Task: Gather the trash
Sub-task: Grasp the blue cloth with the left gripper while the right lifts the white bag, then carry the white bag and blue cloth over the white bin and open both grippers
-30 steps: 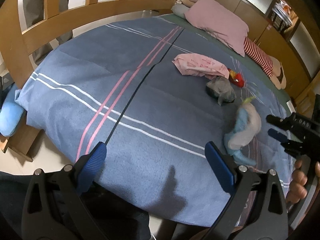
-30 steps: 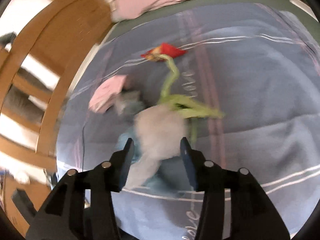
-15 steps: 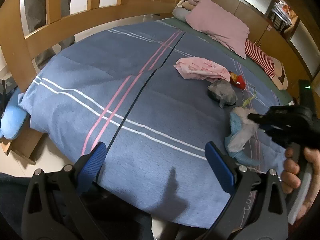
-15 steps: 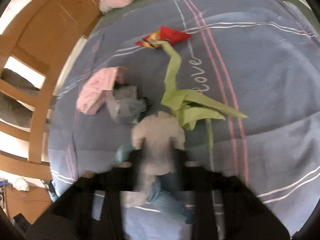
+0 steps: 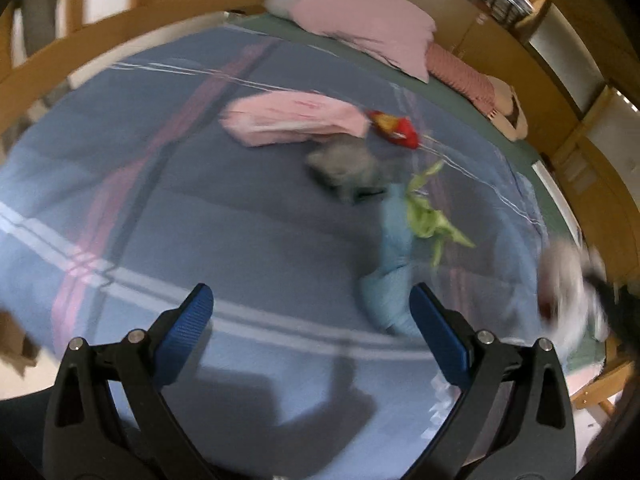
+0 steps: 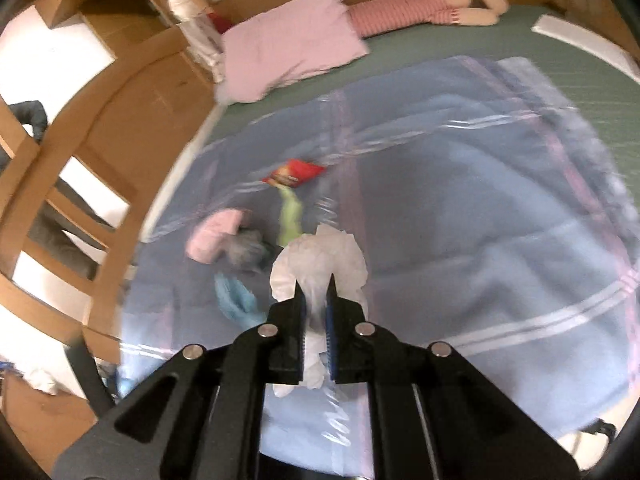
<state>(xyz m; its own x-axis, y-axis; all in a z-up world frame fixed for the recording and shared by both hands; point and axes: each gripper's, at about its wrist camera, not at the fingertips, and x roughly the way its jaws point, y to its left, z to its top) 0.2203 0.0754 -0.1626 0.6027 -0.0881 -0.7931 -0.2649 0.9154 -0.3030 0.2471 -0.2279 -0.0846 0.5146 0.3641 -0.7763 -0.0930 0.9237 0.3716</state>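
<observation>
My right gripper (image 6: 315, 294) is shut on a crumpled white paper (image 6: 320, 256) and holds it above the blue blanket (image 6: 460, 220); it shows blurred at the right in the left wrist view (image 5: 568, 280). Trash on the blanket: a red snack wrapper (image 5: 394, 128), a pink bag (image 5: 292, 118), a grey bag (image 5: 344, 164), a green wrapper (image 5: 428, 216) and a light blue bag (image 5: 390, 264). My left gripper (image 5: 310, 308) is open and empty above the blanket's near part, short of the light blue bag.
A pink pillow (image 6: 288, 48) and a striped plush toy (image 6: 420, 12) lie at the head of the bed. A wooden bed rail (image 6: 100, 132) runs along the left side. A chair with dark clothing (image 6: 28, 120) stands beyond it.
My right gripper closed on the white paper and lifted it off the light blue bag, pulling back to the right. My left gripper moved forward toward the trash pile.
</observation>
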